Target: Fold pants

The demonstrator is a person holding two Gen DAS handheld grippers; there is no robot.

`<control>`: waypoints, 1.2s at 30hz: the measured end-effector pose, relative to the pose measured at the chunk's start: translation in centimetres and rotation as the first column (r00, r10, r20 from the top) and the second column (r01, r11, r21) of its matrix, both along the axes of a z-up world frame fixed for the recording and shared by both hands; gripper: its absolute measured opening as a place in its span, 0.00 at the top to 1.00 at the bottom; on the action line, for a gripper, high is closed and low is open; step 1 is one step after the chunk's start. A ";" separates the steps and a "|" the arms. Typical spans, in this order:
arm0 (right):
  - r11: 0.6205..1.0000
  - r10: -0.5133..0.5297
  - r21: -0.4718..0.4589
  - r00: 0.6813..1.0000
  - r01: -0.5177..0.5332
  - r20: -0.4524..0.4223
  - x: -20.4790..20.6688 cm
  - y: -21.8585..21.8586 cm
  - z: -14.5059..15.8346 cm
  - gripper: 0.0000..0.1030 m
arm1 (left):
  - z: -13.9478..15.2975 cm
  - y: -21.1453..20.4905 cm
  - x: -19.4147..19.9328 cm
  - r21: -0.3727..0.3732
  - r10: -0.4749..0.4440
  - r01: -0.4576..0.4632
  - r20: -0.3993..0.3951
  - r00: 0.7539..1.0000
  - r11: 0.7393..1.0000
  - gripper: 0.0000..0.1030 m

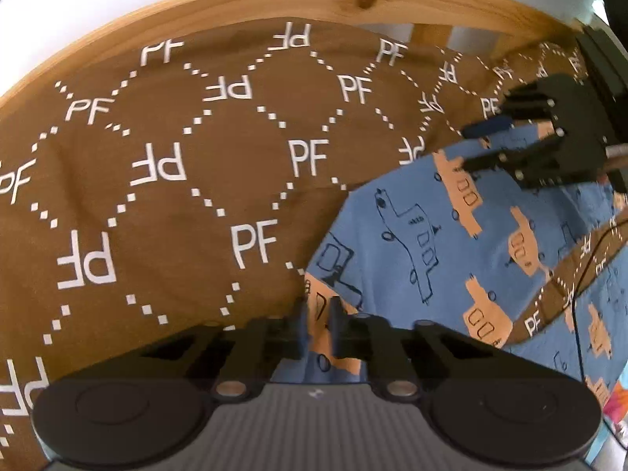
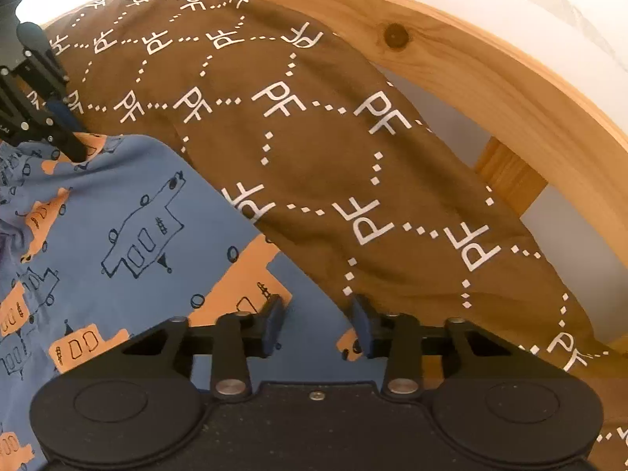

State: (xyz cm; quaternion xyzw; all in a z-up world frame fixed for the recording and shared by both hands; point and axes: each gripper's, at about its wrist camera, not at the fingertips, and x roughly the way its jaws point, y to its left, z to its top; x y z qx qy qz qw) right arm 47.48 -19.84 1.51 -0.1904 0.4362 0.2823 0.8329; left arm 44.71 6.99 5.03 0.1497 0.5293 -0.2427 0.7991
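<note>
1. Left gripper (image 1: 318,327): jaws nearly together, pinching a corner of the blue pants (image 1: 451,243) at 6 o'clock in its own view.
2. Pants lie on a brown sheet (image 1: 176,196), spreading toward 3 o'clock.
3. Right gripper (image 2: 320,325): jaws partly apart over the pants' edge, pads gripping nothing.

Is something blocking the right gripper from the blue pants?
Nothing visible does. The right gripper is right above the blue pants, fingers apart, with only cloth between them. The brown cover lies beside them.
</note>
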 end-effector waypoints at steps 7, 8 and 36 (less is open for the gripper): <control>1.000 0.013 -0.015 1.000 -0.013 0.028 -0.4 0.1 0.0 0.99 | 1.1 0.4 -0.7 0.041 0.085 -0.090 0.099 0.991 0.995 1.00; 1.000 0.010 -0.015 0.999 -0.010 0.037 -0.6 0.1 0.1 0.99 | 1.4 0.4 -1.0 0.051 0.090 -0.097 0.131 0.987 0.994 1.00; 0.969 0.014 0.234 0.966 -0.077 0.258 -27.8 -3.7 5.3 1.00 | 2.9 -0.5 -24.6 0.244 -0.262 0.139 0.601 0.755 0.960 1.00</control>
